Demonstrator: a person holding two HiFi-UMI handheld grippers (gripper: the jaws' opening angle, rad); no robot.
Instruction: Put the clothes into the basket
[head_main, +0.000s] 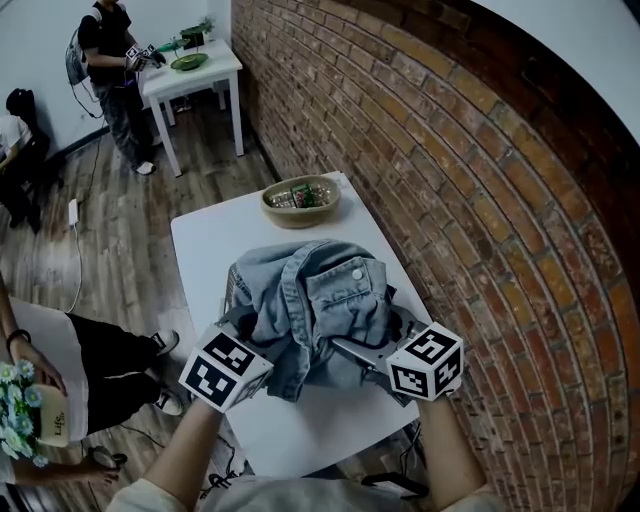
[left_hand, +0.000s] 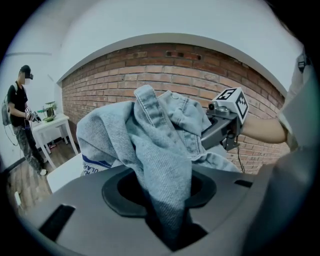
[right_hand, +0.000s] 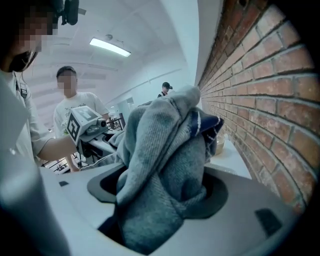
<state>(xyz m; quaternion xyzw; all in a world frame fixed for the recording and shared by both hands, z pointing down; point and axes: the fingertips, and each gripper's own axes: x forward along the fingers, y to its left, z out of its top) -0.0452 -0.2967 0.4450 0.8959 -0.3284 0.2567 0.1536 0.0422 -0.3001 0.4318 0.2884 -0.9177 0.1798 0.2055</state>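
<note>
Left tool (head_main: 243, 325) pinches a thin fold of the denim jacket (head_main: 310, 300), right tool (head_main: 368, 350) clamps a thick bunch; lifting could tug that thin fold free.

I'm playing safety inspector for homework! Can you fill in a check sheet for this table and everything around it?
Surface: white table, against the wall.
Job's things: denim jacket, bunched over the table's middle.
Clutter: woven bowl of small bits, far end.
Grippers: left gripper and right gripper, both shut on the jacket.
Cables: power strip with its cord on the floor.
Surroundings: brick wall; a person at a second table.
</note>
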